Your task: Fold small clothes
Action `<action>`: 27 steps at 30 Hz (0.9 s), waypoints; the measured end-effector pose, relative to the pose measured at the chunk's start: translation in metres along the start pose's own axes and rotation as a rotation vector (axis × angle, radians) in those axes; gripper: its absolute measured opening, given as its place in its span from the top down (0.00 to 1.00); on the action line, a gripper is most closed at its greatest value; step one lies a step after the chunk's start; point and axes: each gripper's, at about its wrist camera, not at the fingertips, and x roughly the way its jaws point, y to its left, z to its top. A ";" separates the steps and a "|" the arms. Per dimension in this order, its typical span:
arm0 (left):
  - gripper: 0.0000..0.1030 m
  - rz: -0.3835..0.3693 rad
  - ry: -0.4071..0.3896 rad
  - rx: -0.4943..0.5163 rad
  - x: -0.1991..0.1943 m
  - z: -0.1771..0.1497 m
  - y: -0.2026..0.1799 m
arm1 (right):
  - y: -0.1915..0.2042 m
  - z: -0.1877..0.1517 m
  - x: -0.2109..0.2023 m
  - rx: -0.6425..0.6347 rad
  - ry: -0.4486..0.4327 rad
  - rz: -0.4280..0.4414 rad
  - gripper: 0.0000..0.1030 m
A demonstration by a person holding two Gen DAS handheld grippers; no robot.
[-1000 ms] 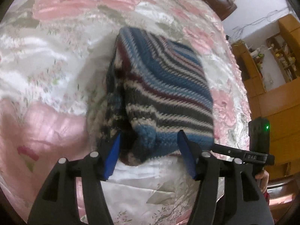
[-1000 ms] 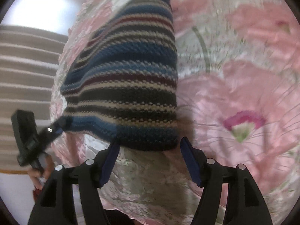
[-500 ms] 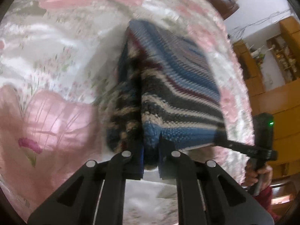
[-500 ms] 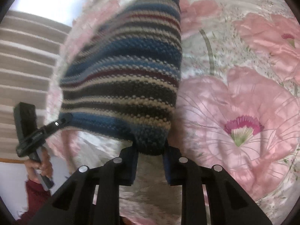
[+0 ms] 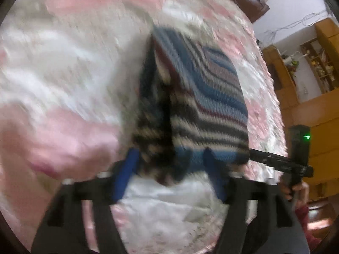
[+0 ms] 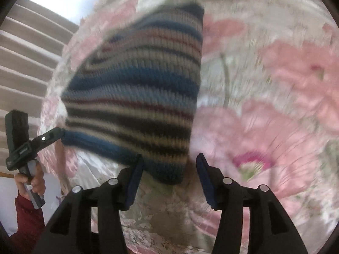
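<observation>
A small knitted garment (image 5: 203,105) striped in blue, cream, black and maroon lies folded on the flowered bedspread (image 5: 63,67). My left gripper (image 5: 170,169) stands open, its blue pads on either side of the garment's near left corner. In the right wrist view the same garment (image 6: 144,97) fills the middle, and my right gripper (image 6: 169,165) is open around its near right corner. The pads do not pinch the knit. Both views are blurred by motion. The garment's underside is hidden.
The pink and white bedspread (image 6: 264,116) covers the whole surface. Wooden cupboards and shelves (image 5: 313,67) stand beyond the bed at the right. A hand (image 6: 31,180) in a red sleeve holds the other gripper's handle at the left of the right wrist view.
Half a second ago both grippers were shut on the garment's near corners. Both have now opened and let the knit go, and it rests on the bedspread.
</observation>
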 end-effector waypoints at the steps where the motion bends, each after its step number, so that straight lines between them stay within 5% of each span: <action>1: 0.35 -0.001 -0.018 0.006 -0.007 0.008 0.000 | 0.001 0.007 -0.006 -0.006 -0.024 -0.005 0.49; 5: 0.34 -0.034 -0.044 -0.061 -0.007 0.048 0.008 | 0.012 0.036 -0.016 -0.050 -0.074 -0.039 0.49; 13: 0.36 -0.051 -0.002 -0.177 0.054 0.114 0.007 | 0.024 0.078 0.014 -0.087 -0.072 -0.083 0.49; 15: 0.52 -0.078 0.008 -0.184 0.063 0.121 0.005 | 0.023 0.079 0.022 -0.080 -0.067 -0.072 0.49; 16: 0.72 -0.083 0.021 -0.180 0.068 0.123 0.004 | 0.022 0.078 0.023 -0.077 -0.068 -0.066 0.49; 18: 0.78 -0.075 0.024 -0.165 0.072 0.124 0.001 | 0.020 0.077 0.025 -0.074 -0.076 -0.066 0.48; 19: 0.89 -0.076 0.010 -0.154 0.069 0.123 -0.002 | 0.018 0.077 0.025 -0.072 -0.079 -0.064 0.48; 22: 0.90 -0.141 -0.074 -0.162 0.048 0.115 -0.004 | 0.017 0.075 0.023 -0.072 -0.088 -0.047 0.48; 27: 0.89 -0.039 -0.122 -0.099 0.041 0.099 0.000 | 0.019 0.075 0.028 -0.089 -0.095 -0.050 0.42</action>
